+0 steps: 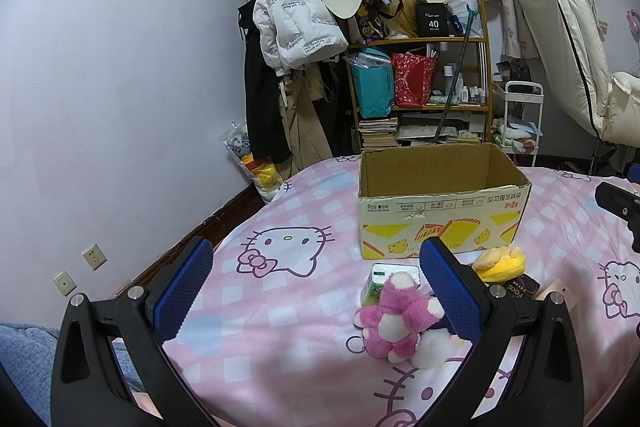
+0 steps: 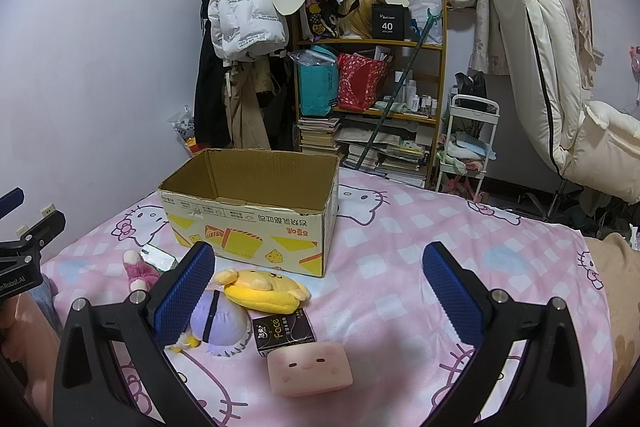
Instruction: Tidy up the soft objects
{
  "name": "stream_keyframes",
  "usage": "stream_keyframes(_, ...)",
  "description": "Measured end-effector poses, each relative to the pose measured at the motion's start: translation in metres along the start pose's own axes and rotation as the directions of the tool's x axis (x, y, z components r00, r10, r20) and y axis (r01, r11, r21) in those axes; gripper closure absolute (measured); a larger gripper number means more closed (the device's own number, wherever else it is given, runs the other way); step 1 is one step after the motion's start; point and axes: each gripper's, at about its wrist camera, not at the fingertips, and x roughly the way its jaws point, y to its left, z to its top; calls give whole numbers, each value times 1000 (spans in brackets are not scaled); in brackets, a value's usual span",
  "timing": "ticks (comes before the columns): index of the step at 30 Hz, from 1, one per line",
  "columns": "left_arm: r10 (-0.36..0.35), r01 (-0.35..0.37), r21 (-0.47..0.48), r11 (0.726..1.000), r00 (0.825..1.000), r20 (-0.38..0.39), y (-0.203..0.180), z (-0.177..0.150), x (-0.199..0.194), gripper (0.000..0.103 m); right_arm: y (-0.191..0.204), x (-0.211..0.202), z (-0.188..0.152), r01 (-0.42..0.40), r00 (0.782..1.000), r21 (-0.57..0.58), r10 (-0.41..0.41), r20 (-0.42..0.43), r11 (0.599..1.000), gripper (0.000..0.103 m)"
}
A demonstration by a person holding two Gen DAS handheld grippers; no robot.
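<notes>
Right wrist view, open cardboard box (image 2: 256,223), visible interior bare, on bedsheet (image 2: 400,267)

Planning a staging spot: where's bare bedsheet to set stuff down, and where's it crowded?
Free: bedsheet right of the cardboard box, and sheet left of the pink plush. Crowded: in front of the box, with yellow plush, purple plush, tissue pack and pink squishy.
</notes>
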Motion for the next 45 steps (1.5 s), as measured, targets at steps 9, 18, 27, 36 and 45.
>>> stream_keyframes(9,-2,2,8,1000,1000,-8,-1,-5,3,1,-4,-3,1,4,1000,-1,-4,-6,1000,0)
stream_keyframes(18,-4,4,20,1000,1000,-25,-5,-6,6,1,-5,0,-2,-1,1000,-3,1,-19,1000,0)
stream_keyframes(27,-12,17,53,998,996,-86,-13,-3,19,1,-2,26,-10,4,992,-4,-5,-127,1000,0)
stream_keyframes(36,-18,29,60,998,986,-168,-22,-5,42,1,-11,67,-25,10,943,30,1,-334,999,0)
stream_keyframes(45,-51,78,80,994,954,-296,-39,-11,75,1,-3,96,-40,-23,894,0,20,-447,1000,0)
